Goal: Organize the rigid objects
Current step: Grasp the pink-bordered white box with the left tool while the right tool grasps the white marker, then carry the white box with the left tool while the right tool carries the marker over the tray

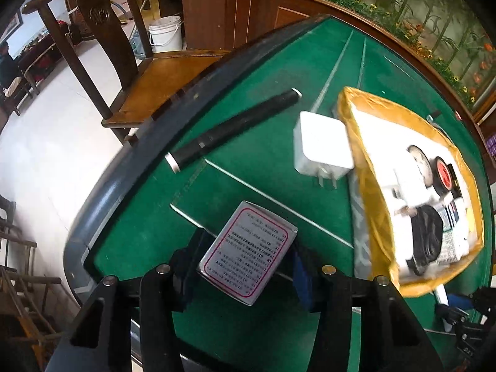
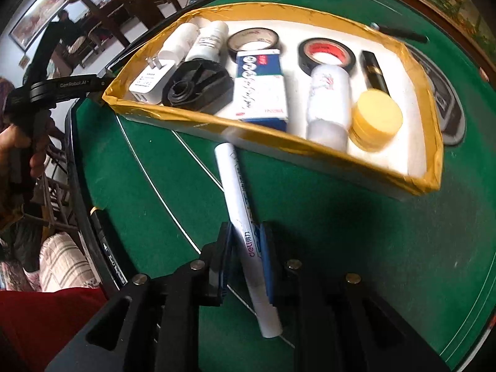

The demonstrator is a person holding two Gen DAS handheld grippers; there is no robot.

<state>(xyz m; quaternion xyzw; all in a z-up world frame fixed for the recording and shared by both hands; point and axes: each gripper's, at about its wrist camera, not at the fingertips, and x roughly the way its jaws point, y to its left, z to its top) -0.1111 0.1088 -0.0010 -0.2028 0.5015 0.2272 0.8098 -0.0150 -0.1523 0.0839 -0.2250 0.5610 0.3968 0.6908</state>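
My left gripper (image 1: 245, 263) is shut on a small white box with red-framed print (image 1: 248, 252), held above the green table. A white charger plug (image 1: 322, 150) and a black tube (image 1: 234, 130) lie beyond it, left of the yellow-rimmed tray (image 1: 365, 167). My right gripper (image 2: 245, 257) is shut on a white marker pen (image 2: 245, 232), whose tip points at the tray's near wall (image 2: 279, 142). The tray holds bottles, two tape rolls, a blue-white box (image 2: 262, 86), a yellow jar (image 2: 376, 119) and a black part (image 2: 198, 83).
A wooden chair (image 1: 155, 83) stands beyond the table's dark padded rim (image 1: 173, 124). A black pen (image 2: 400, 34) lies behind the tray. Another black pen (image 2: 107, 248) lies on the table rim at left. The left handle (image 2: 46, 90) shows at the far left.
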